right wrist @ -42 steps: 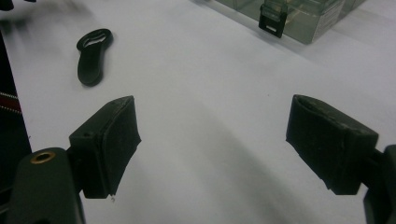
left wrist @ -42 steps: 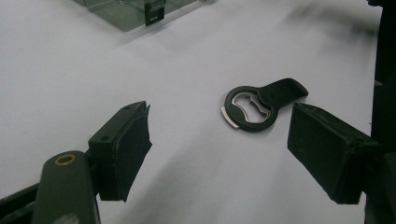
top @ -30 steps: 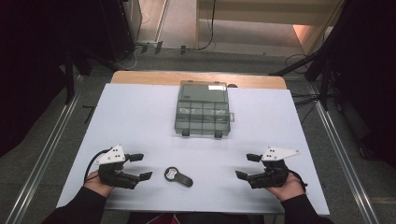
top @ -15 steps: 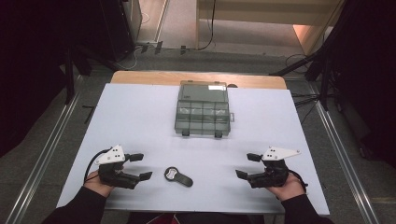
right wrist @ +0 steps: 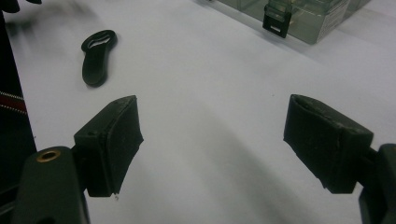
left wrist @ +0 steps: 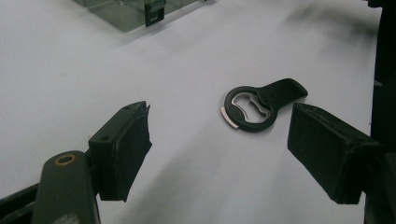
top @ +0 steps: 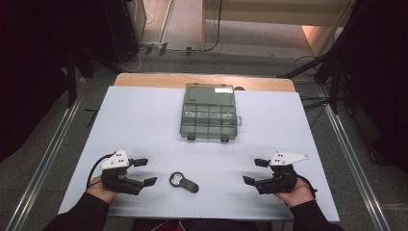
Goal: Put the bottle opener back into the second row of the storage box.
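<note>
1. The setup is a white sheet over a wooden table [top: 144, 120], with dark floor and metal rails on both sides and a pale wooden cabinet at the far end. The white top makes the dark things easy to spot.
2. At the near left, the person's left hand holds the left gripper [top: 143, 172] low over the sheet. Its jaws are spread wide with nothing between them, and they point right toward the opener, so I'd guess this one is lined up to grab it.
3. Just right of that, near the front edge and a bit left of centre, lies the flat black bottle opener with a metal-lined ring head [top: 183, 182]. It lies flat on the sheet, untouched, close to the left jaws but apart from them. In the left gripper view it sits just ahead of the gap between the jaws.
4. Far centre is the smoky clear plastic compartment box with black latches [top: 209, 114], lid closed, with its latches facing the person. It looks like the likely destination for the opener.
5. At the near right, the right gripper [top: 255, 172] is also held wide open and empty, well away from the opener. It's probably waiting to deal with the box.
</note>
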Demonstrator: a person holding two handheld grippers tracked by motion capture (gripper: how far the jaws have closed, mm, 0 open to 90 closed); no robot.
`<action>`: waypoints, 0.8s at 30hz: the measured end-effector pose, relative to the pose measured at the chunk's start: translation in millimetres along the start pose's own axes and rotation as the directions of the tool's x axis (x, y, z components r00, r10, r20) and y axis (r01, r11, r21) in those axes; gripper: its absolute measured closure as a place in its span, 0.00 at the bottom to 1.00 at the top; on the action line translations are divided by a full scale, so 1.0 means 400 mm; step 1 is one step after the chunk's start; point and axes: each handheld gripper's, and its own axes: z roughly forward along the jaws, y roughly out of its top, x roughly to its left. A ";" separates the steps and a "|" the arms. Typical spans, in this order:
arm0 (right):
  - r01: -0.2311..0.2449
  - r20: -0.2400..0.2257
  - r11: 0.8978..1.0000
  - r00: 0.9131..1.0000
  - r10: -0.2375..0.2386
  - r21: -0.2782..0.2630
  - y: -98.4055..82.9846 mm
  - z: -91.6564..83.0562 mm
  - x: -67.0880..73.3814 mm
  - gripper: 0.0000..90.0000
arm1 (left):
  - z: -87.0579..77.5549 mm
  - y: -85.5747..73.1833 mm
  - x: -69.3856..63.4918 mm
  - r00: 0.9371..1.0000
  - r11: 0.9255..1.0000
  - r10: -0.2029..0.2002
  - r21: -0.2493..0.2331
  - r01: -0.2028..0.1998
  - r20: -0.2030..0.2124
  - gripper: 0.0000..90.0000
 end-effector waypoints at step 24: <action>0.055 -0.079 0.998 0.995 -0.055 0.003 0.029 0.024 -0.015 0.24 | 0.002 0.000 0.002 1.000 1.000 -0.001 0.004 0.001 0.000 0.23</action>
